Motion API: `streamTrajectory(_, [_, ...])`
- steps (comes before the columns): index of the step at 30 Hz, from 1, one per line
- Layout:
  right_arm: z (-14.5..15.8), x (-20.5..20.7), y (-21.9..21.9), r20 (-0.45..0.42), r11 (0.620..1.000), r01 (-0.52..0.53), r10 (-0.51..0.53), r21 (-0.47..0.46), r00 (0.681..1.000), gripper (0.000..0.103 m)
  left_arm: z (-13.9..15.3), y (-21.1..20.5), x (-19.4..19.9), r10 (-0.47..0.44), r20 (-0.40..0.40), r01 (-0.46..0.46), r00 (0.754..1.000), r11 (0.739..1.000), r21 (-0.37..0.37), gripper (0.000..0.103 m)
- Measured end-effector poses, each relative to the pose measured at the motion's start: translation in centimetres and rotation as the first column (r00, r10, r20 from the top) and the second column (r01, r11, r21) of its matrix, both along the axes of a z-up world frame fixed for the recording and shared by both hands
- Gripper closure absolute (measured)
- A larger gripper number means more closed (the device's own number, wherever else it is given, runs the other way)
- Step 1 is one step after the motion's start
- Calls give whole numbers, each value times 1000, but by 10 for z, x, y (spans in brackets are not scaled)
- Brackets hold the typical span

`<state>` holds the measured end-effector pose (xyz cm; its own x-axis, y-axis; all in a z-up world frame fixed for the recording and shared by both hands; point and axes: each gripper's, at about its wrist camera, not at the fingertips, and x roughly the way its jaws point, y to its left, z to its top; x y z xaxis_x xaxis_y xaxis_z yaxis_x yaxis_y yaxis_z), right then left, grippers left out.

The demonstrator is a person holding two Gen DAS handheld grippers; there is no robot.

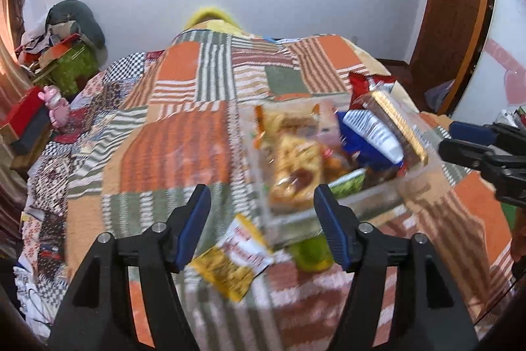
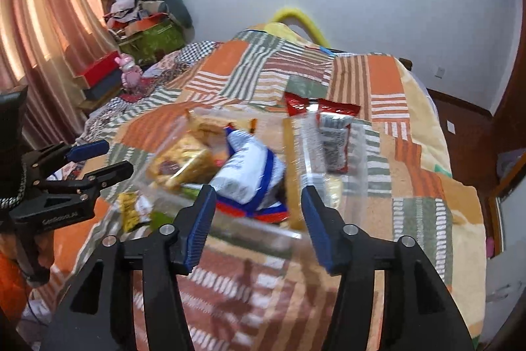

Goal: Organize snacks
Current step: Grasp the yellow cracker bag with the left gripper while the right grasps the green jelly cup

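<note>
Left wrist view, left tool (image 1: 263, 226) spread above blurred, seemingly clear snack box (image 1: 378, 199)

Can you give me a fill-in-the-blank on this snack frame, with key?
1. The snack packets are piled in a clear plastic ____.
2. The yellow packet lies outside it, on the patchwork ____.
3. The left hand-held gripper and the right hand-held gripper both have their jaws ____, holding nothing.
4. The blue and white packet lies ____ the container.

Missing words: container; blanket; open; inside
</note>
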<state>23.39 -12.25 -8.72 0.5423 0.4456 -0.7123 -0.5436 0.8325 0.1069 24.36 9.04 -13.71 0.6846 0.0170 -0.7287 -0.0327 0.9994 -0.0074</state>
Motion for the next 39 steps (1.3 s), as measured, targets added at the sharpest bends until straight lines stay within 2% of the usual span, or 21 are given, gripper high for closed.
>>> streamTrajectory(9, [-25,-22,25,-85,998,-54,56,18,995,51,-37,32,-19,14,-107,-18,994,999,-35,34])
streamTrajectory(12, [-37,-21,37,-125,998,-64,66,13,990,51,-55,33,-15,-5,-147,-3,989,998,-56,30])
streamTrajectory(18, [-59,-17,60,-186,998,-64,63,3,981,51,-86,30,2,-55,-208,44,977,998,-55,30])
streamTrajectory(24, [-73,-9,76,-236,998,-64,64,7,970,51,-102,34,19,-82,-216,71,973,996,-57,29])
streamTrajectory(29, [-83,-8,91,-265,996,-84,80,-4,961,51,-106,36,13,-102,-188,94,977,994,-53,30])
streamTrajectory(32, [-86,-6,97,-271,996,-90,84,-11,959,51,-106,40,5,-84,-174,78,981,996,-41,35])
streamTrajectory(35, [-91,-3,104,-287,996,-91,85,-6,954,50,-101,44,-2,-69,-158,60,985,996,-60,45])
streamTrajectory(37, [-95,0,108,-303,996,-92,87,-4,949,50,-98,48,-4,-65,-154,53,986,995,-80,52])
streamTrajectory(38, [-96,2,110,-310,996,-94,88,-4,947,50,-97,49,-5,-63,-154,50,986,995,-88,62])
streamTrajectory(39, [-99,3,113,-320,996,-94,88,-6,943,50,-96,51,-6,-66,-158,51,985,994,-96,65])
